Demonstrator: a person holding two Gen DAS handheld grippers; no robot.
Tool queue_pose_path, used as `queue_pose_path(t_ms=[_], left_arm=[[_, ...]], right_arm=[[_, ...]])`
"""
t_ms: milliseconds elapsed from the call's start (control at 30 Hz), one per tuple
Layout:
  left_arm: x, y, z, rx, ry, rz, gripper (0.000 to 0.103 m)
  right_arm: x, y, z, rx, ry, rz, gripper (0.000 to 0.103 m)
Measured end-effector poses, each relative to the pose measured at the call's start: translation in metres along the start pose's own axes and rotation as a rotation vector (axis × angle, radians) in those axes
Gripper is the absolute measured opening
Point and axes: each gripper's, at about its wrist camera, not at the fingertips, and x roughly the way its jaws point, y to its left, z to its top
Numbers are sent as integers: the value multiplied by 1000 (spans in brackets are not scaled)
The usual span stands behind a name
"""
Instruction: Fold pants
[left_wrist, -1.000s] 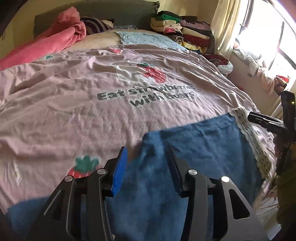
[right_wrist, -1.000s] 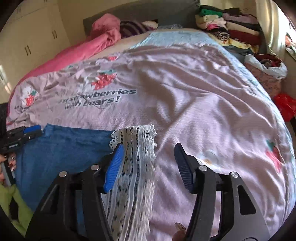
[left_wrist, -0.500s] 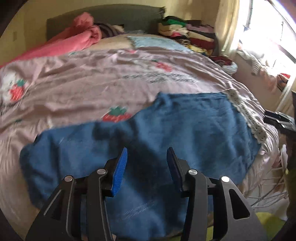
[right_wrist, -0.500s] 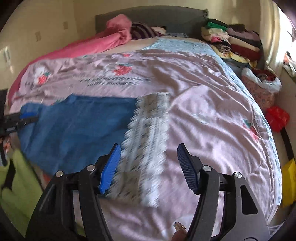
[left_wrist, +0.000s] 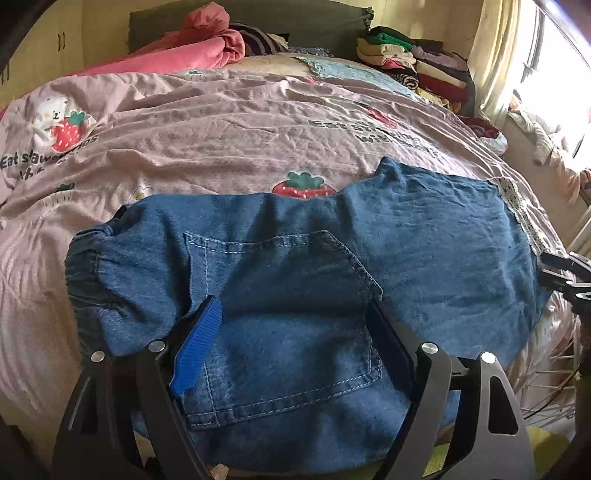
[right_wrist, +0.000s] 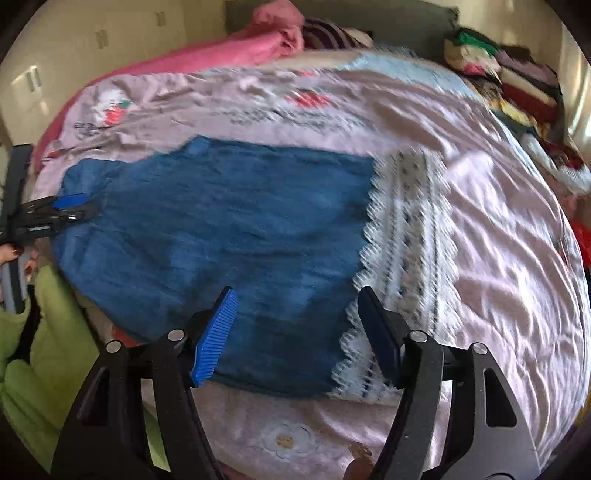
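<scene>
Your pants lie flat across the near edge of the bed, waistband left, lace cuff right, ready for folding. Both the left tongs and right tongs hover wide apart, gripping nothing.

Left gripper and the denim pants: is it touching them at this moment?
Cannot tell. In the left wrist view the left gripper, jaws open, overlaps the pants, but no view plainly shows contact or a gap.

Left hand-held gripper spread wide over denim pants on pink bedspread.
</scene>
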Motion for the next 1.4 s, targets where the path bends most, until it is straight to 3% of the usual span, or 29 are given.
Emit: queue_pose_path(t_ms=[100, 467, 767, 800, 833, 900, 1100, 1400], left_arm=[[0, 4, 0, -19, -2, -21, 77], [0, 3, -3, -18, -32, -29, 77], [-42, -24, 4, 28, -125, -51, 81], [-44, -29, 4, 40, -130, -58, 82], [-47, -34, 4, 51, -131, -62, 96], [-49, -45, 2, 73, -131, -72, 98], [-40, -67, -6, 126, -96, -96, 98], [0, -106, -30, 251, 33, -83, 98]], right_arm=[[6, -14, -11, 23, 60, -33, 58], [5, -17, -19, 33, 30, -33, 58], [-31, 1, -11, 23, -73, 42, 63], [-32, 5, -9, 14, -80, 49, 64], [-33, 10, -8, 6, -86, 55, 67], [-35, 18, -4, -12, -102, 66, 69], [-35, 38, 5, -43, -145, 92, 73], [-9, 55, 14, -68, -132, 74, 77]])
